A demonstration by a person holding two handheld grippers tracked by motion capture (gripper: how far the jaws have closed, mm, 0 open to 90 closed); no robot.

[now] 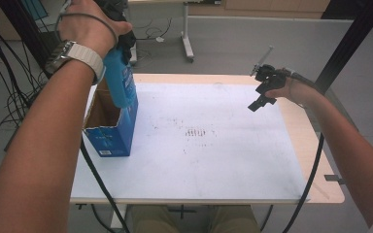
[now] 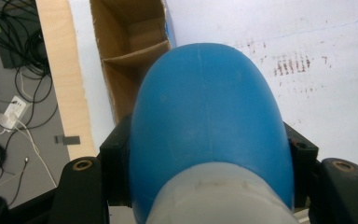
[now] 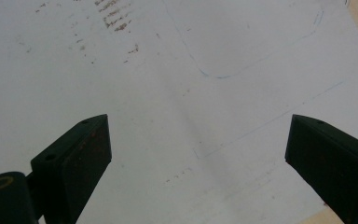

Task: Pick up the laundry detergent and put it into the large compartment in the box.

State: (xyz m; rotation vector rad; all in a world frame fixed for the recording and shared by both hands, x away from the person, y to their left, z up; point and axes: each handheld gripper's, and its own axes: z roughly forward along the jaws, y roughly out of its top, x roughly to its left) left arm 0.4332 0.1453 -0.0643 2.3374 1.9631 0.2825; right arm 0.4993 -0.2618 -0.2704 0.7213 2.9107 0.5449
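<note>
The blue bottle [image 1: 119,80] hangs upright over the open cardboard box [image 1: 110,138] at the table's [image 1: 213,189] left edge, long axis vertical, base down and probably just inside the box, its top hidden by the hand. The left gripper [image 2: 205,158] is clamped on it, jaws on both sides. The right gripper [image 3: 198,154] hovers wide open and empty above the white sheet [image 1: 213,145], well apart.

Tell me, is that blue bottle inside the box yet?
Partly in. The left gripper grips the blue bottle upright, its lower end dipping past the open top of the box.
</note>
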